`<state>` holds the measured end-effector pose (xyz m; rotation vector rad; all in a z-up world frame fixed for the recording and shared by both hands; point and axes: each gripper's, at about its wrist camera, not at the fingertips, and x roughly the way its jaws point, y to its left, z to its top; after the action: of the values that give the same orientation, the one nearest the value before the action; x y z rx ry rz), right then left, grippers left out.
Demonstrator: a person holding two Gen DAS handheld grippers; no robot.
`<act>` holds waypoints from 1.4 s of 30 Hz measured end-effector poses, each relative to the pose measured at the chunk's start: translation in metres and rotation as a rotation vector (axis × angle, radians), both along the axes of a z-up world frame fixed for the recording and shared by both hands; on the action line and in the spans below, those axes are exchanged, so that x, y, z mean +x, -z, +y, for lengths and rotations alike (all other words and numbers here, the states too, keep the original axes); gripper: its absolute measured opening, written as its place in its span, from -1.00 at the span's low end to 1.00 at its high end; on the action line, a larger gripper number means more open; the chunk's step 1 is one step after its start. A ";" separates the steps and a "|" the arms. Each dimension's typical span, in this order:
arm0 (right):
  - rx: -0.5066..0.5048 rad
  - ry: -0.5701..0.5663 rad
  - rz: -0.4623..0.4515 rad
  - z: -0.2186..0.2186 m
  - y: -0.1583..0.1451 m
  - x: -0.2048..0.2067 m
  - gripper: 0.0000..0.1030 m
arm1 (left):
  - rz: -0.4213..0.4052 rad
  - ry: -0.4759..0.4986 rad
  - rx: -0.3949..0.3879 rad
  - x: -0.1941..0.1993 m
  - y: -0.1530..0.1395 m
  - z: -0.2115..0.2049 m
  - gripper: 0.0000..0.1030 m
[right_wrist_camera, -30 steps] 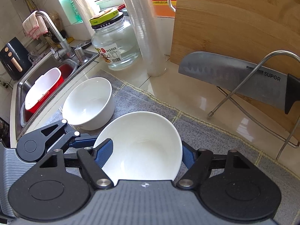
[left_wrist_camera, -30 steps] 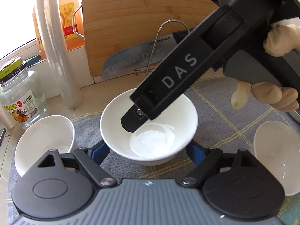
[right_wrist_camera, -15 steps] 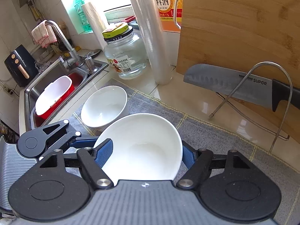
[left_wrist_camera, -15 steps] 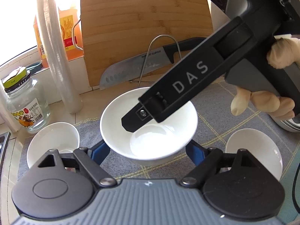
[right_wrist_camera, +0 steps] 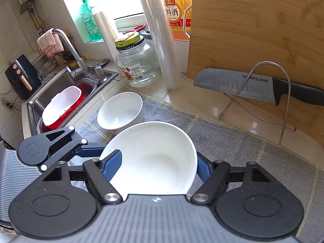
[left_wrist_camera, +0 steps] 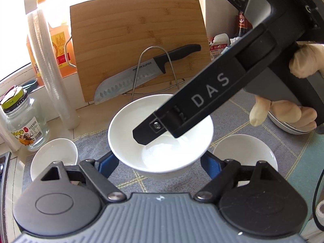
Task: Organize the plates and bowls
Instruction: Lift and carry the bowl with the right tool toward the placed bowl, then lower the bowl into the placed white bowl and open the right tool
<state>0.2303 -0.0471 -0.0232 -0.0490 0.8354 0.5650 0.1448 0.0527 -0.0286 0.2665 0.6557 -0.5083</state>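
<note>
A white bowl (left_wrist_camera: 162, 139) is held up above the grey mat (left_wrist_camera: 232, 119) between both grippers. My left gripper (left_wrist_camera: 160, 160) has its blue pads on the bowl's two sides. My right gripper (right_wrist_camera: 158, 167) grips the same bowl (right_wrist_camera: 154, 158) from the other side, and its black body (left_wrist_camera: 202, 99) crosses above the bowl in the left wrist view. A second white bowl (left_wrist_camera: 53, 155) stands on the mat at the left, and it also shows in the right wrist view (right_wrist_camera: 120, 110). A third bowl (left_wrist_camera: 245, 151) stands at the right.
A bamboo cutting board (left_wrist_camera: 137, 40) leans at the back with a knife (left_wrist_camera: 145, 70) on a wire stand (right_wrist_camera: 269, 93). A glass jar (right_wrist_camera: 136, 64), a plastic-wrap roll (right_wrist_camera: 160, 34) and an oil bottle (right_wrist_camera: 176, 10) stand by the window. The sink (right_wrist_camera: 66, 93) lies left. Stacked plates (left_wrist_camera: 283, 124) sit far right.
Both grippers have risen with the bowl, so the counter and the other bowls look farther away. The third bowl and the stacked plates have come into the left wrist view.
</note>
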 end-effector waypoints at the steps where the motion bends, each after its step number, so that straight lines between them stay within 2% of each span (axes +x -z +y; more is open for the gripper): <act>1: 0.004 0.007 -0.004 -0.002 -0.001 -0.004 0.57 | -0.001 0.005 -0.002 -0.002 -0.001 -0.001 0.69; 22: -0.009 0.149 -0.044 -0.037 -0.009 -0.067 0.57 | -0.025 0.154 -0.008 -0.041 -0.013 -0.033 0.69; 33: -0.014 0.226 -0.036 -0.059 0.004 -0.090 0.58 | 0.006 0.237 -0.004 -0.048 0.002 -0.054 0.69; 42: 0.010 0.259 -0.011 -0.068 0.023 -0.093 0.58 | 0.040 0.251 0.019 -0.050 0.018 -0.063 0.69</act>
<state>0.1369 -0.1146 -0.0460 0.0646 0.8135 0.3248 0.0944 -0.0106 -0.0467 0.3604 0.6696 -0.7498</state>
